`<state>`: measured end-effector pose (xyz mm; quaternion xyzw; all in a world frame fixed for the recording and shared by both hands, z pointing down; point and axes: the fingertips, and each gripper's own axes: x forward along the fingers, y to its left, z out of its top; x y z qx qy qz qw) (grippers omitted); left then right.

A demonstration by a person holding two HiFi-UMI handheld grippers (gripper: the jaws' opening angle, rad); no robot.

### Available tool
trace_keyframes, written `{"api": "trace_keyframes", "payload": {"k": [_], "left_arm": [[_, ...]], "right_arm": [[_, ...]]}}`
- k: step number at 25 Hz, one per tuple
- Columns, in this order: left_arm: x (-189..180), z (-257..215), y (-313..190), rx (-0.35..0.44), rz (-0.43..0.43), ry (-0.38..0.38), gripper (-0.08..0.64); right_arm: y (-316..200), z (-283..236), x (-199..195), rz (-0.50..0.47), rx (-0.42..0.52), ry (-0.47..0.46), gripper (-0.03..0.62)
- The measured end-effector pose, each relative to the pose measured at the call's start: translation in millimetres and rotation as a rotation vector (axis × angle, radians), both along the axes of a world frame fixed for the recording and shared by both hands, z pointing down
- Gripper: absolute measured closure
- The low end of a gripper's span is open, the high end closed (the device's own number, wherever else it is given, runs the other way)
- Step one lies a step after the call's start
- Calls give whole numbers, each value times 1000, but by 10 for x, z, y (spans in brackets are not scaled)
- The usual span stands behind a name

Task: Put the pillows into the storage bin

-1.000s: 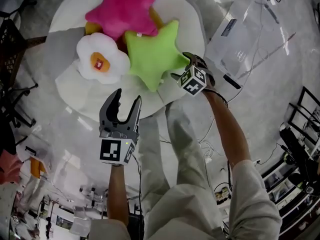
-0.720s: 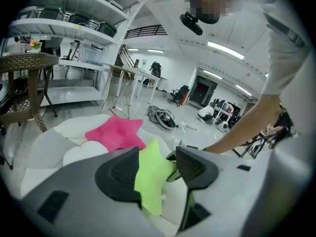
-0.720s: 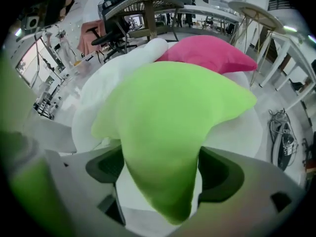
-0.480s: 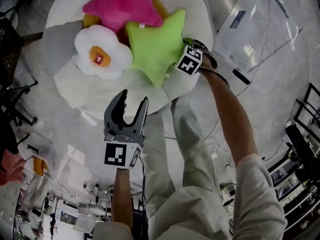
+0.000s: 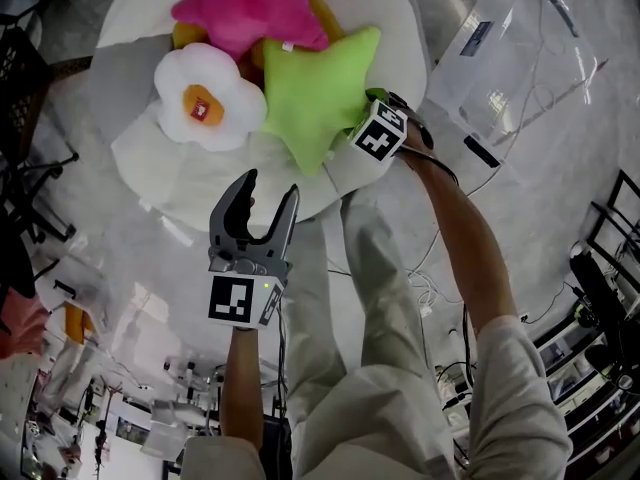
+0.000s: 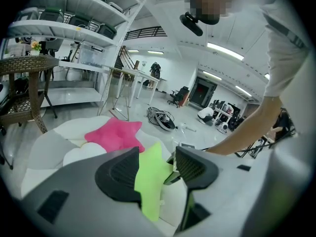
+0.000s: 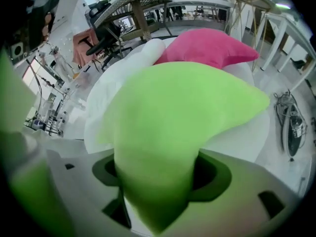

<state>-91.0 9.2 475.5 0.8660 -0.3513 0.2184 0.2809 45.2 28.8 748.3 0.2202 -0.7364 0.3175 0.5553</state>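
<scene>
the lime-green star-shaped plush pillow (image 5: 315, 93) lies on the near right part of the large white round cushion (image 5: 200, 183), with one of its points reaching toward you. your right tool (image 5: 372, 118) points steeply down at that edge. in the right gripper view its jaws have just been closing, and they now pinch one soft point of the lime-green star-shaped plush pillow (image 7: 173, 117) between their pads, the plush bulging out above the right tool (image 7: 160, 174).

just behind the green one, the hot-pink star-shaped plush pillow (image 5: 250, 8) lies at the far side of the cushion, touching it. the white flower-shaped plush pillow with an orange centre (image 5: 205, 98) sits to the left, also against the green one, and a yellow-orange plush piece (image 5: 185, 36) shows from under the pink star.

your left tool (image 5: 268, 193) hangs over the near rim of the cushion with its jaws well apart and nothing between them. in the left gripper view the green pillow (image 6: 150, 177) only shows beyond the gap.

the clear plastic storage bin (image 5: 500, 78) stands on the pale floor off the cushion's right side, with no pillow in it.
</scene>
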Motion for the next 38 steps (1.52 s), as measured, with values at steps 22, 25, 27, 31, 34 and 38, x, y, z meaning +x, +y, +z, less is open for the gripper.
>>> {"api": "trace_keyframes", "payload": {"k": [22, 25, 27, 31, 34, 38], "left_arm": [[1529, -510, 136, 45, 211, 43, 328], [1873, -566, 199, 45, 263, 44, 328], [2081, -585, 246, 42, 289, 46, 328], [2393, -577, 356, 34, 361, 43, 328], [2571, -538, 430, 31, 395, 37, 330], [2750, -489, 502, 21, 442, 37, 330]], "right_arm": [[951, -1585, 2041, 542, 212, -69, 265], [1027, -1669, 2557, 693, 239, -68, 265], [1116, -1687, 2890, 802, 256, -72, 264], [1361, -1658, 3474, 1067, 314, -84, 264], [1485, -1604, 3828, 1268, 341, -120, 264], [1643, -1469, 4147, 1515, 346, -142, 264]]}}
